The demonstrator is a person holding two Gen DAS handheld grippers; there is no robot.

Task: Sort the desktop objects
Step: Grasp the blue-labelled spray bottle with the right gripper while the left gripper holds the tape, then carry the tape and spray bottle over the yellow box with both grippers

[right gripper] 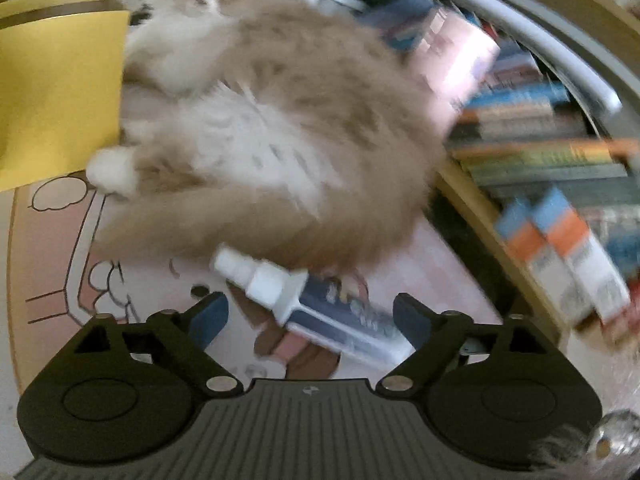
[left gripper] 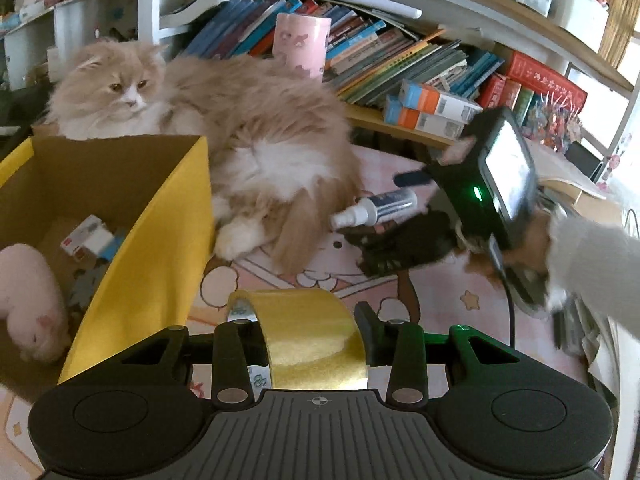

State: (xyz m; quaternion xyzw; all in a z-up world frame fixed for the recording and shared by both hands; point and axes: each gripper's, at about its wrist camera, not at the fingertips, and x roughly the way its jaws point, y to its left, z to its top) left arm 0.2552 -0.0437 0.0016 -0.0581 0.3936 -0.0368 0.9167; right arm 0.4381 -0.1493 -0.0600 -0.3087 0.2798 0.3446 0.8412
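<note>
My left gripper [left gripper: 304, 320] is shut on a roll of yellow tape [left gripper: 312, 344], held just right of the open yellow cardboard box [left gripper: 160, 216]. Inside the box lie a pink plush toy [left gripper: 28, 300] and a small white carton [left gripper: 88, 236]. A white spray bottle [right gripper: 280, 288] with a blue label lies on the pink cartoon mat [right gripper: 60, 248], against the cat's tail. My right gripper [right gripper: 310, 312] is open, with one finger on each side of the bottle and neither pad pressing on it. In the left wrist view the right gripper [left gripper: 400, 216] hovers over the same bottle [left gripper: 372, 210], held by a grey sleeve [left gripper: 592, 256].
A fluffy cream and white cat [left gripper: 248, 120] lies on the mat between the box and the bottle. Behind it are leaning books [left gripper: 400, 52], a pink cup [left gripper: 302, 44] and two blue-orange cartons [left gripper: 432, 108] on a low shelf. Papers are piled at the right edge.
</note>
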